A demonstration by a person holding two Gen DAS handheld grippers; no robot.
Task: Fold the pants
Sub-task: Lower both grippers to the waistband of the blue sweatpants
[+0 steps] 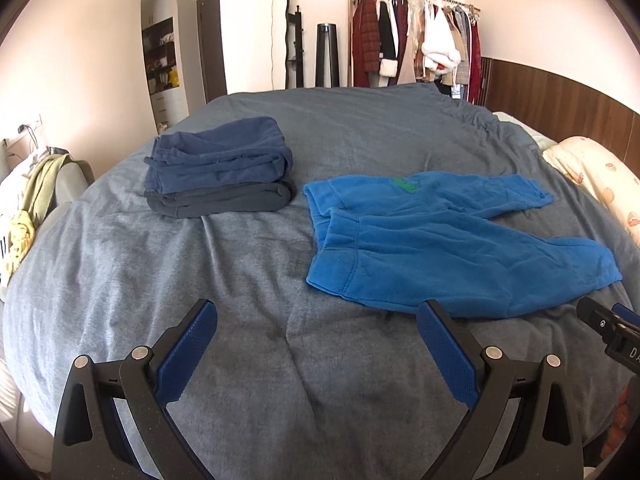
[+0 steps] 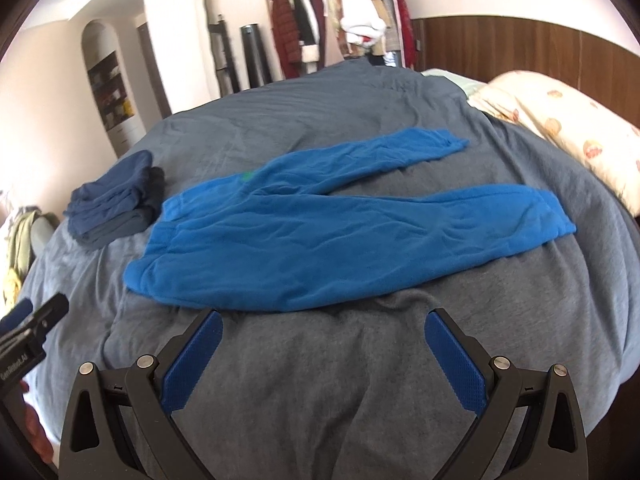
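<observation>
In the left wrist view, the bright blue pants [image 1: 452,240] lie spread flat on the grey bed cover [image 1: 248,264], waistband toward the stack of folded clothes [image 1: 218,168] and both legs running away from it toward the patterned pillow [image 1: 600,184]. The stack, a navy piece on top of a darker grey one, sits just beside the pants' waistband without touching it. The left tongs [image 1: 316,344] hover over bare cover on the near side of the pants, spread wide with nothing between the blue pads; one pad tip reaches about to the pants' near hem. The right tongs [image 1: 612,332] show only as a black tip past the pants' nearer leg cuff. A rack of hanging clothes [image 1: 416,40] stands beyond the far edge of the bed. In the right wrist view, the pants [image 2: 320,232] fill the middle of the bed cover [image 2: 360,360], the two legs forming a V that opens toward the pillow [image 2: 560,128], a small green mark near the waist. The folded stack [image 2: 116,204] lies just off the pants' waistband end. The right tongs [image 2: 322,344] are held wide apart and empty, just short of the pants' near edge. The left tongs [image 2: 36,320] appear beyond the pants' waist corner.
</observation>
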